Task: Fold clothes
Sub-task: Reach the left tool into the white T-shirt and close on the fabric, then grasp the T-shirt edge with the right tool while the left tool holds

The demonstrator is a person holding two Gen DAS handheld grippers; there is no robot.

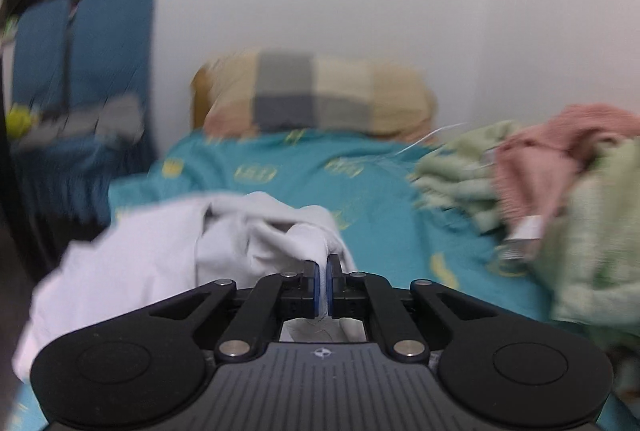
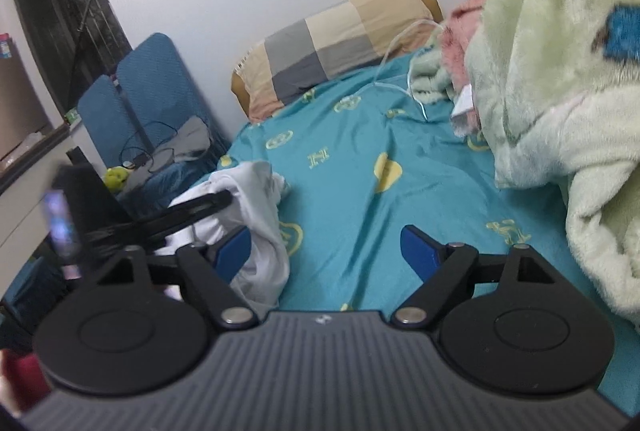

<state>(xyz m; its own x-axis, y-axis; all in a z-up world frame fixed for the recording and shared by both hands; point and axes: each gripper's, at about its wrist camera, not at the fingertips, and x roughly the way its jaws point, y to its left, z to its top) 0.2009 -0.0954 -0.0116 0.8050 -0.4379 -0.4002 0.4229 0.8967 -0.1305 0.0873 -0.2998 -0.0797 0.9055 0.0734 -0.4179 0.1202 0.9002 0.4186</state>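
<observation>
A white garment [image 1: 152,247] lies crumpled at the near left edge of a bed with a teal sheet [image 1: 380,199]. My left gripper [image 1: 322,271] is shut on a bunched fold of it and holds that fold up off the sheet. In the right wrist view the same garment [image 2: 260,231] hangs in a heap at the left, with the left gripper's black arm [image 2: 188,211] across it. My right gripper [image 2: 326,247] is open and empty above the teal sheet [image 2: 360,191], its left finger beside the garment.
A checked pillow [image 2: 332,43] lies at the head of the bed by the white wall. A pile of green and pink fleece blankets [image 2: 560,91] fills the right side. A blue folded chair [image 2: 152,91] with cables stands left of the bed. A white cable [image 2: 400,87] lies on the sheet.
</observation>
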